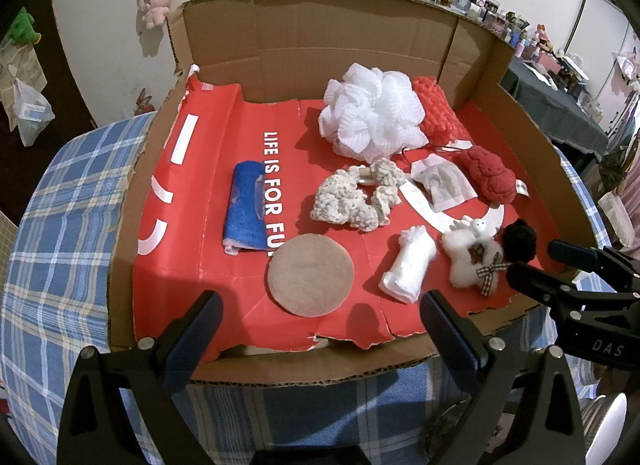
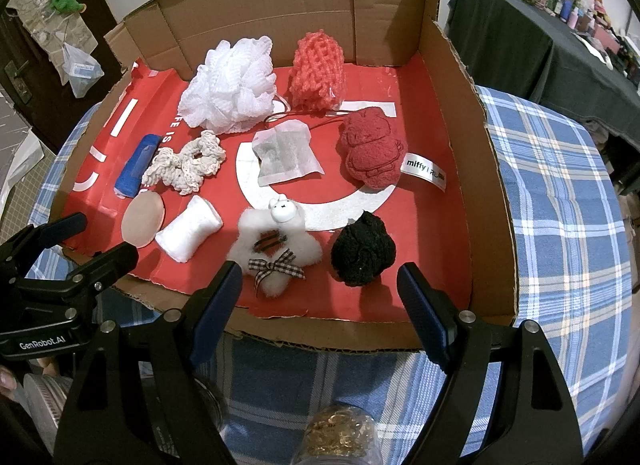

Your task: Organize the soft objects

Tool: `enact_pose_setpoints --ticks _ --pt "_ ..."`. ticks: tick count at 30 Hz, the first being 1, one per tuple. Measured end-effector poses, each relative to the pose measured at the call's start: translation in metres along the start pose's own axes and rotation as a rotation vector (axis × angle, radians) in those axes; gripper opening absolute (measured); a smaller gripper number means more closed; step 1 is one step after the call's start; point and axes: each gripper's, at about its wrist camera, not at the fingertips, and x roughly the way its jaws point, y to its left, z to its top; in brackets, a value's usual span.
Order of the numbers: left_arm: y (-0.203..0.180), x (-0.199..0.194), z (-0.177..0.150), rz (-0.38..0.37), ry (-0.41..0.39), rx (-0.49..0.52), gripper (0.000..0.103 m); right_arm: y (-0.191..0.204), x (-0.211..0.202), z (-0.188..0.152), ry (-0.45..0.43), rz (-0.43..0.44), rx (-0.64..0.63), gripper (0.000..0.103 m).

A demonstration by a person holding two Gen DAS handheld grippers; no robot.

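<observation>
Hidden: lower part of a glass jar [image 2: 340, 437] cut off at the frame edge below the right tongs; contents gold-coloured, not identifiable.
Cut off: white lettering on the red liner partly covered by the blue cloth roll [image 1: 246, 207] and the tan round pad [image 1: 311, 276].
Hard to read: label beside the dark red plush [image 2: 372, 153] only partly legible.
Landmark: open cardboard box [image 1: 224, 45] on the plaid-covered bench [image 1: 60, 245].
Soft objects: all lay inside the box; white mesh puff [image 1: 372, 111] and coral net sponge [image 2: 316, 69] near the box's back wall; black pompom [image 2: 362, 251] and white fluffy toy [image 2: 276, 251] near its front edge.
Left tongs [image 1: 320, 327]: spread wide, nothing between, hovered over the box's front edge, just short of the tan round pad.
Right tongs [image 2: 320, 293]: spread wide, empty, over the box's front edge, black pompom and white fluffy toy just beyond the tips.
</observation>
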Motion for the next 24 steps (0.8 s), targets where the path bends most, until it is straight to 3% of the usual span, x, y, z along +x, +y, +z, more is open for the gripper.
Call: enact_pose_setpoints --ticks 9,12,17,20,22,24 --pt "0.003 -0.011 -0.002 -0.005 -0.037 -0.021 0.101 0.006 -0.009 -0.004 -0.03 0.003 -0.011 0.079" --pt "0.009 -0.025 -0.001 -0.023 -0.057 -0.056 0.101 0.005 -0.03 -0.004 -0.083 -0.001 -0.001 0.079" --pt "0.015 -0.075 -0.006 0.034 -0.185 -0.055 0.101 0.0 -0.086 -0.014 -0.2 -0.016 0.004 0.079" --pt "0.015 -0.111 -0.024 0.057 -0.277 -0.043 0.103 0.004 -0.13 -0.035 -0.313 -0.039 -0.02 0.08" --pt "0.011 -0.13 -0.039 0.059 -0.327 -0.033 0.103 0.011 -0.151 -0.052 -0.369 -0.038 -0.034 0.092" --pt "0.004 -0.148 -0.06 0.051 -0.382 -0.011 0.103 0.015 -0.169 -0.074 -0.42 -0.019 -0.046 0.096"
